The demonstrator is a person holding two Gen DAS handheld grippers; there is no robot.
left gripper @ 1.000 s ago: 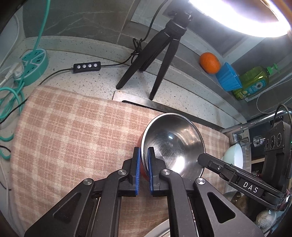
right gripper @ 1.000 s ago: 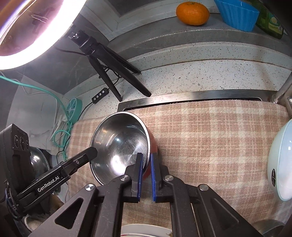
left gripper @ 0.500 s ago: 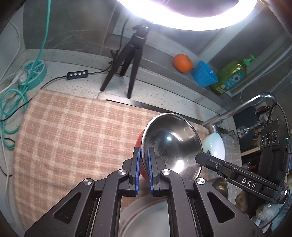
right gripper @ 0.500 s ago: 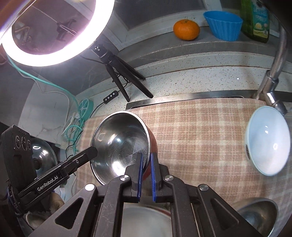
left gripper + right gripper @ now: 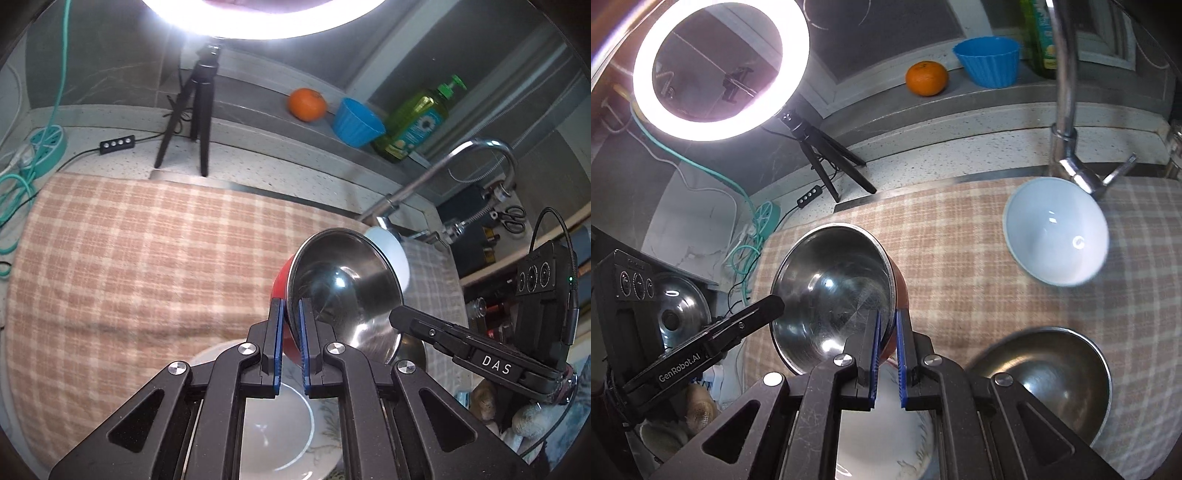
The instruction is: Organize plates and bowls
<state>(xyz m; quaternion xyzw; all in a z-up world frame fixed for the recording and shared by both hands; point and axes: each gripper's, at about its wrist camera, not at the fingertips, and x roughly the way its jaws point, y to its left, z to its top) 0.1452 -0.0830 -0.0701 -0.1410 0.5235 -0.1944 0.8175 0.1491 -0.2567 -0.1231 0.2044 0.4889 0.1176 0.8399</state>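
Observation:
A steel bowl with a red outside hangs tilted above the checked cloth, held by both grippers. My left gripper is shut on its near-left rim; my right gripper is shut on the opposite rim. A white plate lies on the cloth below the fingers. A pale white bowl sits near the tap. A second steel bowl rests at the lower right of the right wrist view.
The checked cloth covers the counter. A ring light on a tripod stands behind, with cables and a teal plug reel at left. An orange, a blue cup and a soap bottle line the ledge. The tap rises at right.
Both grippers have carried the steel bowl up and toward the near edge of the cloth. The white plate, the pale bowl and the second steel bowl have come into view.

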